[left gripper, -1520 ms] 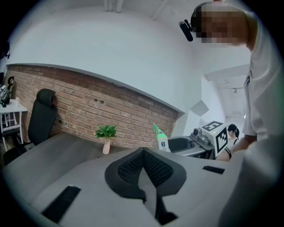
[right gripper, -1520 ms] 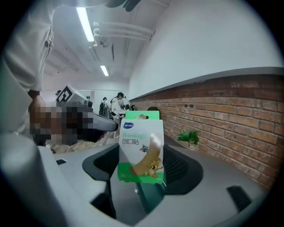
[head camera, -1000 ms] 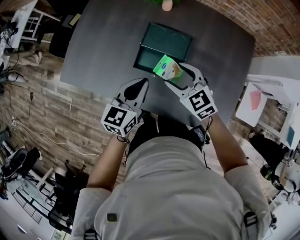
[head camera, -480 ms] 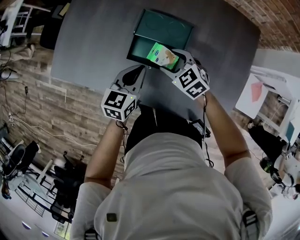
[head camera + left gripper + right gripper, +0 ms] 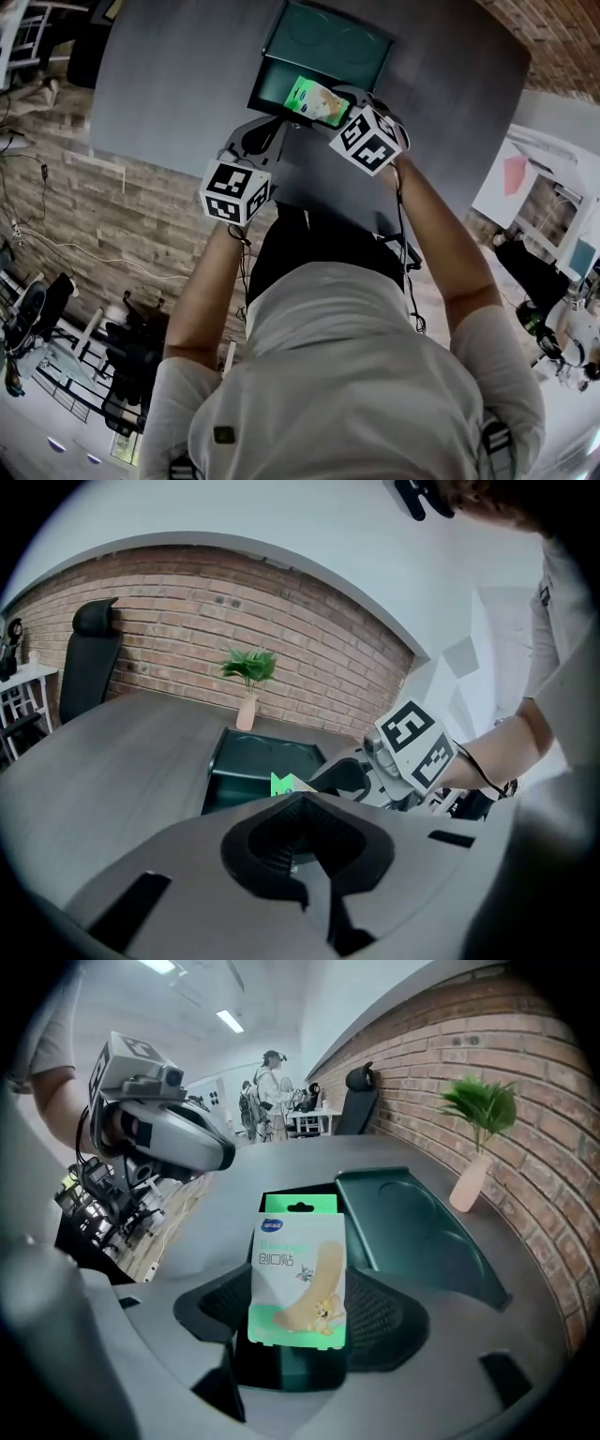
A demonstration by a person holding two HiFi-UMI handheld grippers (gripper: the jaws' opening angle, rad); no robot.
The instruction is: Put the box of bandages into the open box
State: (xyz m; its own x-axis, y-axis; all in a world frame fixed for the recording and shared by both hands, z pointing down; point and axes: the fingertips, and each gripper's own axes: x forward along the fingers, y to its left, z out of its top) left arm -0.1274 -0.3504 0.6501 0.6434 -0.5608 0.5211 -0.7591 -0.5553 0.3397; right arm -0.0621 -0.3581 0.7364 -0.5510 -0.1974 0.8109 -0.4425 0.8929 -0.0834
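The green bandage box point(image 5: 317, 101) point(image 5: 298, 1283) is held upright between the jaws of my right gripper point(image 5: 330, 108) point(image 5: 300, 1326), which is shut on its lower part. It hangs over the near compartment of the dark green open box point(image 5: 274, 87) point(image 5: 281, 1202), whose lid point(image 5: 330, 42) point(image 5: 417, 1227) lies back flat. My left gripper point(image 5: 259, 139) point(image 5: 305, 855) is shut with nothing in it, just left of the right one at the box's near edge. In the left gripper view a corner of the bandage box point(image 5: 282, 783) shows above the jaws, in front of the open box point(image 5: 251, 761).
The open box rests on a grey table point(image 5: 178, 84). A small plant in a pale vase point(image 5: 248, 684) point(image 5: 476, 1138) stands behind the box by the brick wall. A black office chair point(image 5: 89, 658) is at the table's far left. White furniture point(image 5: 525, 178) is to the right.
My right gripper has carried the bandage box forward, from in front of the open box to over its near compartment. The left gripper shifted slightly forward too.
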